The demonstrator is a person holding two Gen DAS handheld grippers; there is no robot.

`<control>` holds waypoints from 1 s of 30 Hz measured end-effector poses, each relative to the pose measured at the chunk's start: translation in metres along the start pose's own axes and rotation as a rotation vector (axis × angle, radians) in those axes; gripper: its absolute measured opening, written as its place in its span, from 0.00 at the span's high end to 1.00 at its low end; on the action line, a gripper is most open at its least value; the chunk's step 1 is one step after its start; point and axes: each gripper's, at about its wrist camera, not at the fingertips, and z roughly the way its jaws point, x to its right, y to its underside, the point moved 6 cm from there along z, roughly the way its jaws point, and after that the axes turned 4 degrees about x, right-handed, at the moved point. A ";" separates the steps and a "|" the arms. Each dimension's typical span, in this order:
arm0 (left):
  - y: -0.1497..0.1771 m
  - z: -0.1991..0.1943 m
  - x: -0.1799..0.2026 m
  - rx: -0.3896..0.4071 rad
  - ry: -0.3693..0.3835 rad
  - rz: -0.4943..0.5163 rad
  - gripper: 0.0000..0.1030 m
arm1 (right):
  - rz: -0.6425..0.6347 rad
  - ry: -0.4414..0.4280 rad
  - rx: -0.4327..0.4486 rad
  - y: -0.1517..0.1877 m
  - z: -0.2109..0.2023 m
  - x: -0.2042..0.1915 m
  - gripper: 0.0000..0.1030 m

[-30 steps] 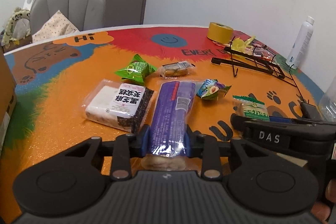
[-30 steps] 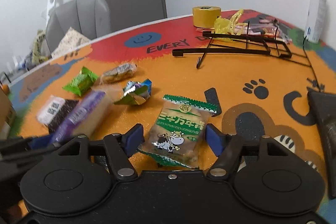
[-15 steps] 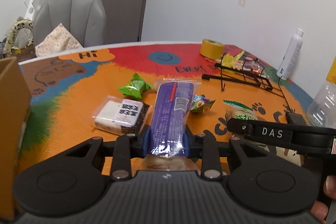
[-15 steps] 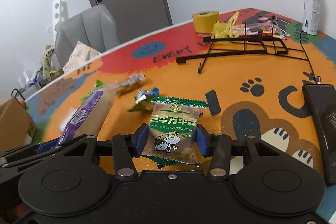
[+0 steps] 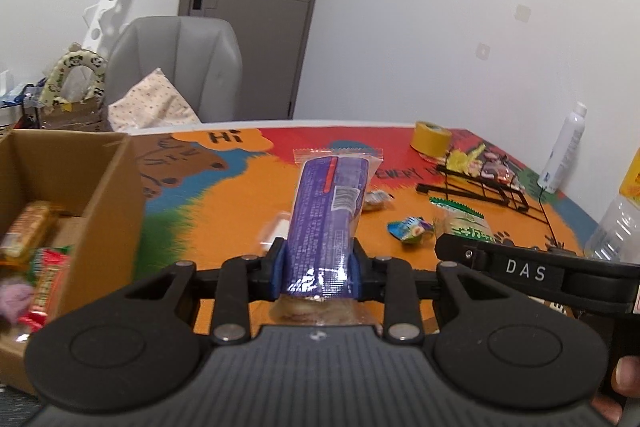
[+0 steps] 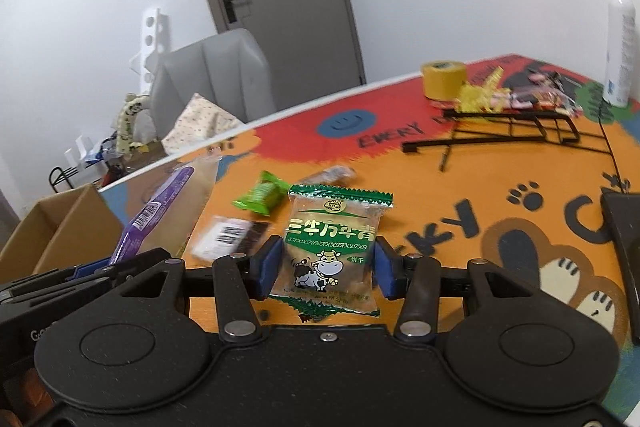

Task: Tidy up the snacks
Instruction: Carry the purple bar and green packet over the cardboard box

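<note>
My left gripper (image 5: pixel 319 273) is shut on a long purple snack pack (image 5: pixel 326 215) and holds it raised above the orange table (image 5: pixel 240 195); the pack also shows in the right wrist view (image 6: pixel 160 211). My right gripper (image 6: pixel 326 269) is shut on a green cow-print biscuit pack (image 6: pixel 332 247), lifted off the table. An open cardboard box (image 5: pixel 100 187) with several snacks inside stands at the left. A green packet (image 6: pixel 262 193), a black-and-white pack (image 6: pixel 232 237) and a small brown bar (image 6: pixel 332 174) lie on the table.
A black wire rack (image 6: pixel 508 131), a yellow tape roll (image 6: pixel 443 79) and a white spray bottle (image 6: pixel 619 43) stand at the far right. A clear bottle (image 5: pixel 616 223) is at the right edge. A grey chair (image 5: pixel 176 67) stands behind the table.
Both grippers have lifted their packs off the table and swung left, bringing the cardboard box into view. The right gripper closed on the biscuit pack.
</note>
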 end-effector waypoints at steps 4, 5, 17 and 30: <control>-0.006 -0.015 -0.020 0.028 -0.019 -0.021 0.71 | -0.004 -0.030 0.012 -0.001 -0.005 -0.017 0.55; -0.007 -0.020 -0.026 0.036 -0.023 -0.026 0.71 | -0.005 -0.035 0.012 -0.001 -0.006 -0.021 0.55; -0.014 -0.058 -0.097 0.098 -0.080 -0.112 0.71 | -0.074 -0.085 0.026 0.000 -0.012 -0.091 0.55; -0.024 -0.078 -0.162 0.152 -0.128 -0.202 0.71 | -0.151 -0.141 0.029 -0.005 -0.006 -0.159 0.55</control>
